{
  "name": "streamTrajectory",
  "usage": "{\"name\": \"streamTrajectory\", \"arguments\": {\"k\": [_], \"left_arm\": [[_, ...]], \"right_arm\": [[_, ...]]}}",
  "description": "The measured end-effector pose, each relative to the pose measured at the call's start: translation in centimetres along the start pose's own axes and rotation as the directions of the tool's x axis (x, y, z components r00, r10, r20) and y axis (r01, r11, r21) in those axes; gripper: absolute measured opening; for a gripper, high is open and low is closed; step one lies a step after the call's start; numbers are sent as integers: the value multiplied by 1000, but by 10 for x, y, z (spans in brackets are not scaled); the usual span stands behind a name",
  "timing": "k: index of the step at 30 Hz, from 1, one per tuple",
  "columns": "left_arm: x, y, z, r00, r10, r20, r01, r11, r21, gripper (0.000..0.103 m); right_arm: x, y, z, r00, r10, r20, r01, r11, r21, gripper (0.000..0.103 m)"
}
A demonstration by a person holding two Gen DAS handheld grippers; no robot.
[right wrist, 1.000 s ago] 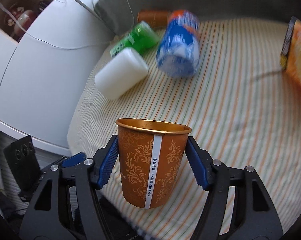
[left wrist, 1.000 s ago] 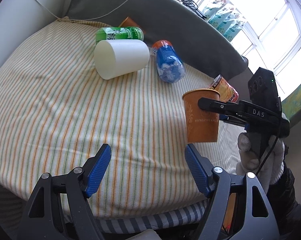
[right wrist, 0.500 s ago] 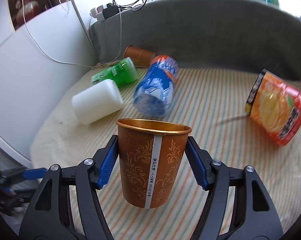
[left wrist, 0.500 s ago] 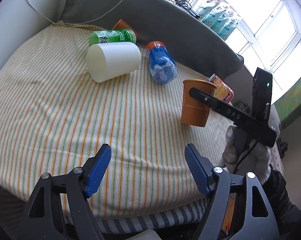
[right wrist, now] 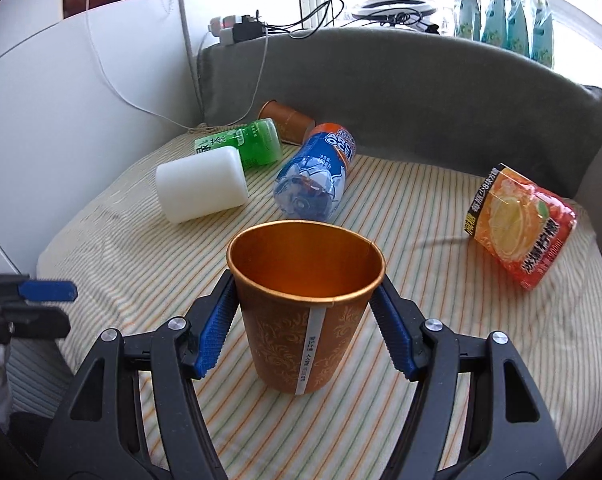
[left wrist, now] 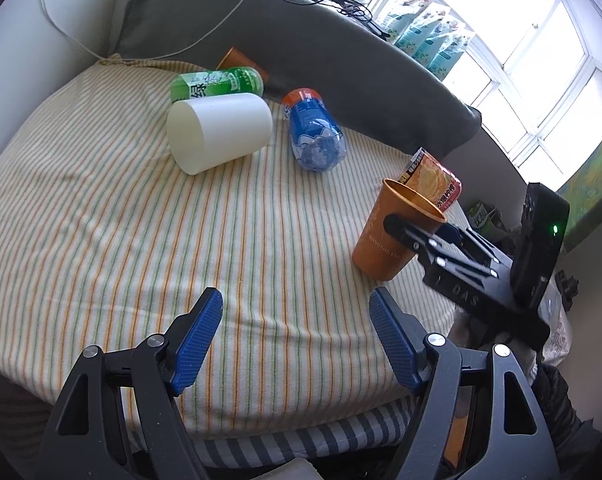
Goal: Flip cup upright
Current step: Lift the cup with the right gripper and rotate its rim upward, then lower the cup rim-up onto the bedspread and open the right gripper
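Left tool (left wrist: 295,336) hangs wide and empty over the striped cushion (left wrist: 113,216); from this wrist view the orange paper cup (left wrist: 395,228) sits mouth-up but tilted near the right edge, pinched by the right tool (left wrist: 411,232). From the right wrist view, the right tool (right wrist: 305,320) grips the cup (right wrist: 305,300) at mid-wall, base apparently touching the cushion. Thin paper is probably light and crushable, so a gentle mid-wall hold below the rim suits it.
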State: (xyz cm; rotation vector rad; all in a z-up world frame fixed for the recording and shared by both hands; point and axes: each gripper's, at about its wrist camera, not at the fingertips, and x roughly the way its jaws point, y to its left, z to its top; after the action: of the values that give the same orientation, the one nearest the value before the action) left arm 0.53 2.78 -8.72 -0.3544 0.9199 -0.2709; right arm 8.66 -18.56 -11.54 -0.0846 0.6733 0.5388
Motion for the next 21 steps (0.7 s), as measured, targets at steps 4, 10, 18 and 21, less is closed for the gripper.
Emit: {"name": "streamTrajectory", "arguments": {"k": [4, 10, 18, 21], "left_arm": [[-3, -8, 0, 1000, 10, 20, -10, 999, 35, 76], [-7, -21, -1, 998, 29, 54, -33, 996, 85, 76], [-9, -34, -2, 992, 62, 107, -77, 987, 141, 76], [-10, -39, -1, 987, 83, 139, -106, 981, 165, 76]], "right_arm": [[-7, 4, -8, 1000, 7, 1, -7, 1000, -14, 70], [-13, 3, -15, 1000, 20, 5, -20, 1000, 8, 72], [-32, 0, -24, 1000, 12, 26, -13, 999, 49, 83], [-40, -3, -28, 999, 18, 28, -21, 997, 77, 83]]}}
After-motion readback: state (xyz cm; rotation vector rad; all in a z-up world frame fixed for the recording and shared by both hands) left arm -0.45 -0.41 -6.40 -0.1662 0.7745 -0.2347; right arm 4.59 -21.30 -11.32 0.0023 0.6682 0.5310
